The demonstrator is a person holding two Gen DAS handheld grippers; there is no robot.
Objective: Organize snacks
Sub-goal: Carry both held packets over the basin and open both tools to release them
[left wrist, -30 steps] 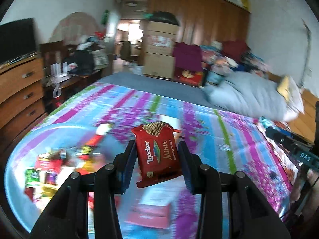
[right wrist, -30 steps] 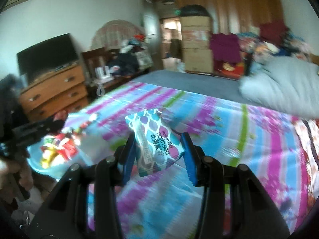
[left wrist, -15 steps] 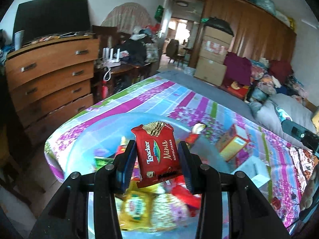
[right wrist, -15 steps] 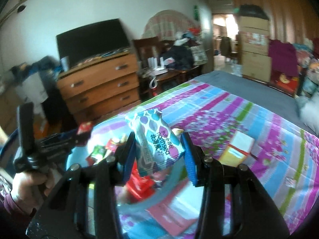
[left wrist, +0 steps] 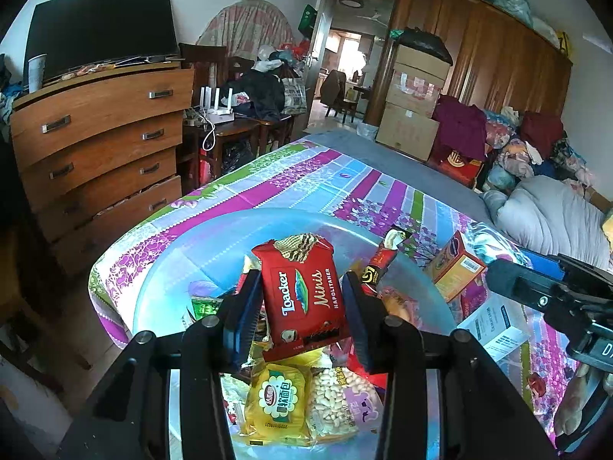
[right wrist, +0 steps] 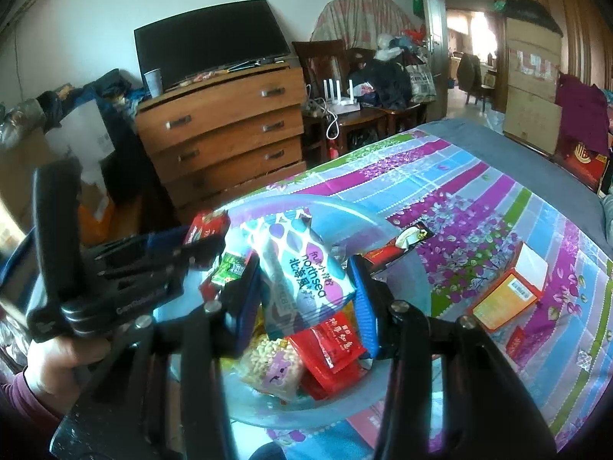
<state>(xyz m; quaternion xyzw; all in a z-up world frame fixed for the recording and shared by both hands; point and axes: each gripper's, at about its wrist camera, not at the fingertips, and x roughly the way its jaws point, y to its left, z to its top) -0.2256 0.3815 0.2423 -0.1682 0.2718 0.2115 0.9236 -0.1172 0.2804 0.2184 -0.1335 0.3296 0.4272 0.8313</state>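
- My left gripper (left wrist: 302, 314) pinches a red Loacker wafer pack (left wrist: 304, 299), held upright above the pale blue basin (left wrist: 168, 268).
- My right gripper (right wrist: 306, 303) clamps a northsea pouch (right wrist: 302, 272) over the same basin.
- Loose snack packets (left wrist: 279, 402) fill the basin.
- An orange box (right wrist: 505, 295) lies beside it on the striped bedsheet (right wrist: 479, 191).

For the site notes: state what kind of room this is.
Most likely a lived-in, cluttered bedroom: a bed under a striped floral sheet with a grey pillow, a wooden chest of drawers bearing a television, and a long wooden wardrobe.
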